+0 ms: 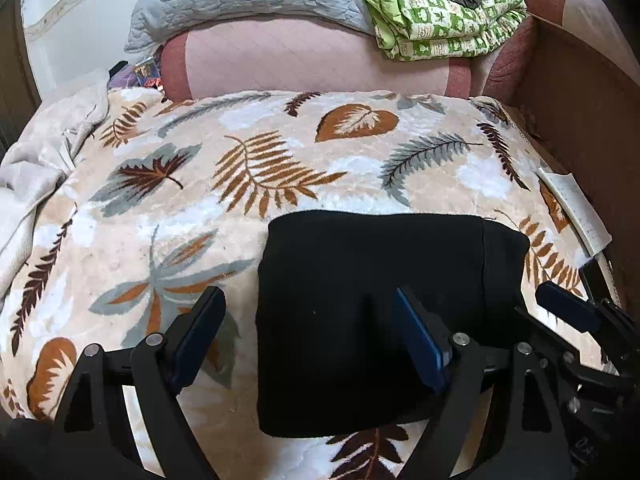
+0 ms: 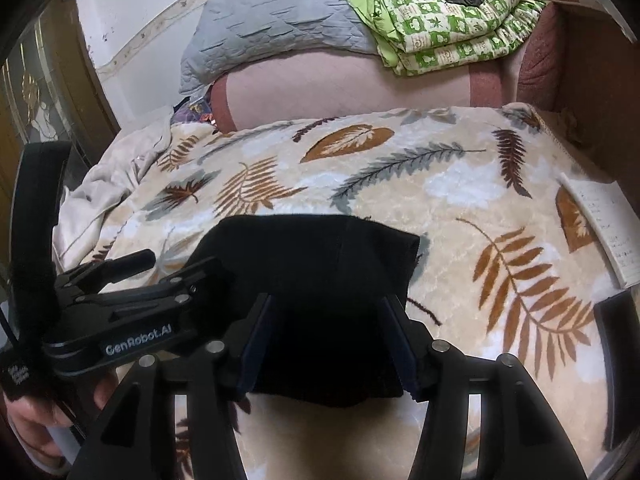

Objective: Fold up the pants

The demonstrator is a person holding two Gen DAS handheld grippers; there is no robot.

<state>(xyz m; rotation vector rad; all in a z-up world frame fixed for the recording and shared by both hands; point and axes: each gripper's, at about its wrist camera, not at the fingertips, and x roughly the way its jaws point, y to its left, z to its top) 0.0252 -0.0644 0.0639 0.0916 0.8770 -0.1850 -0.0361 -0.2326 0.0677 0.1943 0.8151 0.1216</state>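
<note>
Folded black pants [image 1: 372,320] lay on a leaf-print blanket [image 1: 200,208] at 6 o'clock; left gripper [image 1: 310,336] and right gripper [image 2: 326,340] hovered, jaws spread, pinching nothing.

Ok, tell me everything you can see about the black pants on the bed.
The black pants are folded into a compact, roughly rectangular bundle of soft, matte, knit-looking fabric, with one seam line near the right edge. They lie flat on the leaf-patterned blanket. Both open grippers, left gripper and right gripper, hang over them; contact cannot be told.
</note>
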